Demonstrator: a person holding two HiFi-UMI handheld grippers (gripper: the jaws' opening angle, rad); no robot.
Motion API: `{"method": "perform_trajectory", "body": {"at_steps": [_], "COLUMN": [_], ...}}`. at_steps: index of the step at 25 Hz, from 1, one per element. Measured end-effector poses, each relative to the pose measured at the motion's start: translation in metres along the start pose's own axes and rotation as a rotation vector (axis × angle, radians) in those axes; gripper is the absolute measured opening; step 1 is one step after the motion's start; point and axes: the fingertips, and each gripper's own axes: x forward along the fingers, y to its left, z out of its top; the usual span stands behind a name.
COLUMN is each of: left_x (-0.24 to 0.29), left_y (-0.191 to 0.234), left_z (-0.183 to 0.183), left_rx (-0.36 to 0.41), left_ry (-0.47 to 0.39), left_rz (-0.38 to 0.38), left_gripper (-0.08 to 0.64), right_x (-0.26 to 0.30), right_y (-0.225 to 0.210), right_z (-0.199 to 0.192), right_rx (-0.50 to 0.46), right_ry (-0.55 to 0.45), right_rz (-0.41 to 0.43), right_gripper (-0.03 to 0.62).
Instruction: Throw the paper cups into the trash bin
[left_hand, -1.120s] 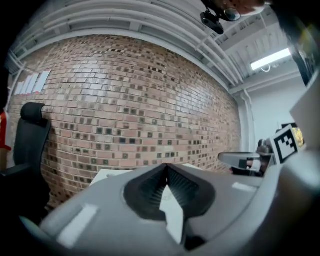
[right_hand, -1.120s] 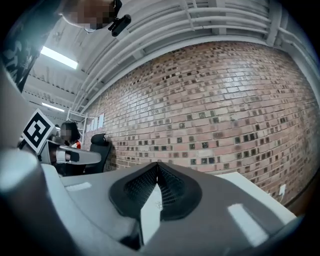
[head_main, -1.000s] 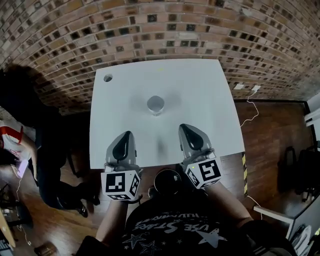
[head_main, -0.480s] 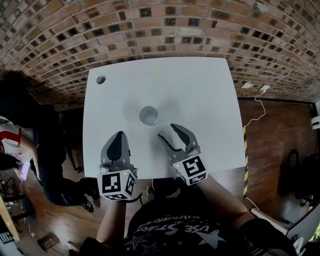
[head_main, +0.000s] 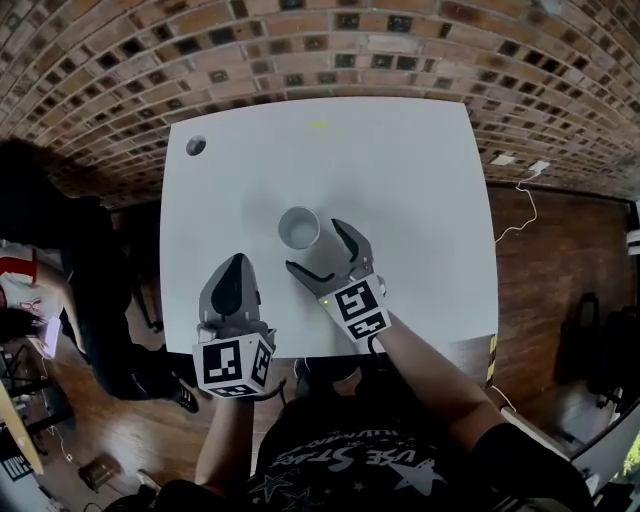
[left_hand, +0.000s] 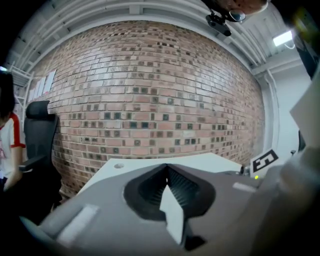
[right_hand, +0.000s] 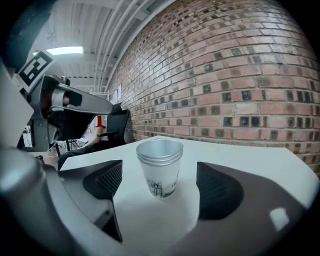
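Note:
A stack of nested white paper cups (head_main: 299, 227) stands upright in the middle of the white table (head_main: 420, 200). My right gripper (head_main: 313, 246) is just short of it, with its jaws wide apart. They have just been opening, and nothing is between them. In the right gripper view the cups (right_hand: 160, 167) stand right ahead of the gripper (right_hand: 159, 186), centred between the two ribbed pads (right_hand: 107, 180) and touching neither. My left gripper (head_main: 236, 264) hovers over the table's near left part with its jaws shut and empty. The left gripper view shows these jaws (left_hand: 166, 172) closed tip to tip.
A round cable hole (head_main: 196, 145) sits in the table's far left corner. A brick wall (head_main: 320, 50) runs behind the table. A seated person (head_main: 25, 290) and a dark office chair (left_hand: 37, 130) are at the left. A cable (head_main: 520, 180) lies on the wooden floor to the right.
My right gripper has moved forward and left up to the cups, and its jaws have gone from shut to wide open. The left gripper has moved a little forward, still shut.

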Motion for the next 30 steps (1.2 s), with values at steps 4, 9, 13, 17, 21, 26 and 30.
{"method": "perform_trajectory", "body": {"at_steps": [4,9,13,17,21,26,30], "left_x": [0.000,0.000,0.002,0.001,-0.002,-0.005,-0.014], "left_y": [0.008,0.014,0.020,0.024,0.025,0.022,0.024], "left_z": [0.001,-0.001,-0.003,-0.001,-0.002,0.000,0.007], "left_rx": [0.001,0.007,0.008,0.007,0.010,0.011,0.012], "left_ry": [0.022,0.020,0.025,0.021,0.019,0.016,-0.008], "left_rz": [0.023,0.029,0.043,0.052,0.055,0.052,0.058], "left_gripper": [0.005,0.005,0.005,0.005,0.006,0.005,0.005], "right_x": [0.024,0.037,0.044,0.050,0.054,0.051,0.031], "right_y": [0.002,-0.006,-0.009,-0.009,-0.009,-0.012,-0.005], "right_z": [0.002,0.004,0.005,0.005,0.008,0.005,0.016], "right_rx": [-0.062,-0.081,-0.122,-0.118,-0.126,-0.122,-0.076], "right_ry": [-0.010,-0.022,-0.010,-0.001,-0.004,0.003,-0.040], "right_rz": [0.019,-0.003,-0.011,-0.007,-0.011,-0.016,-0.006], "right_gripper": [0.456,0.454,0.453,0.419,0.354,0.349,0.348]}}
